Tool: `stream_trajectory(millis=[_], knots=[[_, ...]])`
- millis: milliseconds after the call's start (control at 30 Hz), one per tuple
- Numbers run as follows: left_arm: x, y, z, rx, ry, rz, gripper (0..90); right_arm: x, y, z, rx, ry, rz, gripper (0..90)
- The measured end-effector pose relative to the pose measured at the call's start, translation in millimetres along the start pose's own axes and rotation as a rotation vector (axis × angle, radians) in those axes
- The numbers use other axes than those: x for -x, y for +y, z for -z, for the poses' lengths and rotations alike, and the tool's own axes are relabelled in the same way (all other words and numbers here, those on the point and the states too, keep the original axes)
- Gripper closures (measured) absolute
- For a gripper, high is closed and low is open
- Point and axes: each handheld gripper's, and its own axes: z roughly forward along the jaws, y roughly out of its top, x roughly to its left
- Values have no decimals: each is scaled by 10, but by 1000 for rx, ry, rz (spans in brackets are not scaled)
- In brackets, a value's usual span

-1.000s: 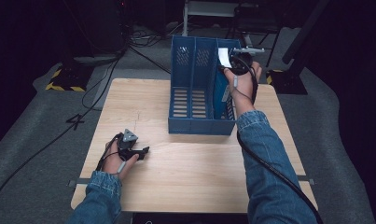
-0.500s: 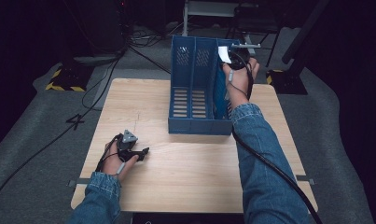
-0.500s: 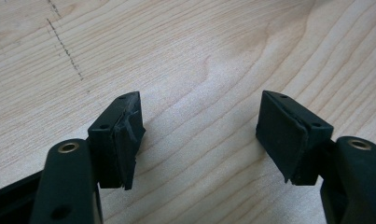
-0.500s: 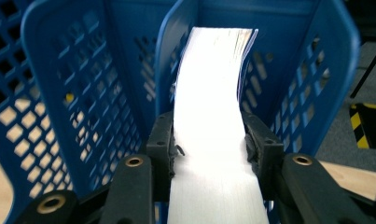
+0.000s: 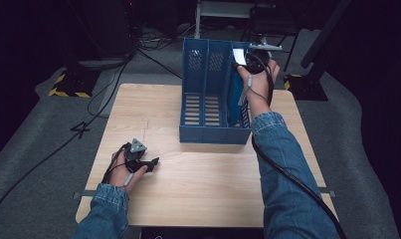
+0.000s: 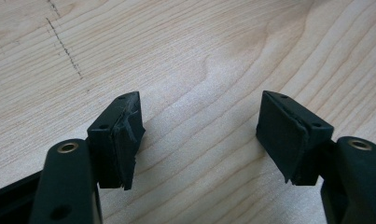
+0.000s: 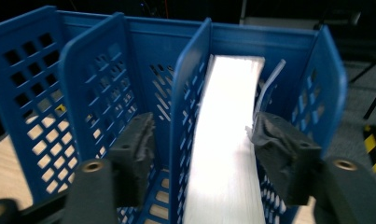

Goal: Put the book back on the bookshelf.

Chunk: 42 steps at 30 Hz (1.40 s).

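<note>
A blue three-slot file rack [image 5: 208, 134] stands at the back of the wooden table [image 5: 198, 194]. A white sheaf of papers [image 7: 223, 140] with a clear cover stands in its right slot, its top edge [image 5: 239, 56] showing from above. My right gripper [image 5: 248, 67] hovers over that slot. Its jaws have just been opening, and in the right gripper view they [image 7: 209, 154] straddle the papers and a blue divider [image 7: 188, 116] without pressing on them. At the front left, my left gripper [image 5: 150, 163] rests on the table, open [image 6: 199, 140] with bare wood between its fingers.
The rack's left slot [image 5: 193, 99] and middle slot [image 5: 214, 99] hold nothing. Cables [image 5: 113, 79] and dark equipment lie on the grey floor behind the table. A yellow-and-black striped mat [image 5: 66, 92] lies on the floor at the far left.
My right hand has shifted slightly toward the back of the rack above the right slot. The left hand and its gripper have stayed put.
</note>
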Motion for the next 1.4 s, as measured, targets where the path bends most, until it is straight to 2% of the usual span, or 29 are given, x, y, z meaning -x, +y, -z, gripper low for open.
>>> stream_trajectory(millis=[133,167,233,367,533,800,1000,1233,1267,1300,1400], knots=[[4,-8,2,3,-1,4,317,-3,-9,250,26,45,44,365],[-1,-12,14,-2,4,-7,317,4,-11,312,28,58,53,357],[6,-34,29,2,4,4,317,19,-26,425,25,87,69,352],[-4,-73,74,-3,4,4,317,40,-102,637,5,138,112,339],[-11,-97,95,0,5,4,316,66,-206,858,-6,191,143,320],[-32,-76,75,-4,0,-1,293,165,-402,1199,-38,230,177,288],[-37,-47,43,-7,-1,-3,265,302,-577,1384,-58,241,175,274],[-35,-33,28,-14,-10,-6,219,455,-743,1482,-65,237,158,257],[-36,-30,22,-18,-17,-21,219,480,-772,1494,-71,239,164,254],[-32,-26,17,-27,-30,-33,182,515,-822,1510,-84,248,174,254],[-24,-25,13,-29,-29,-37,149,600,-962,1552,-95,256,172,248]])
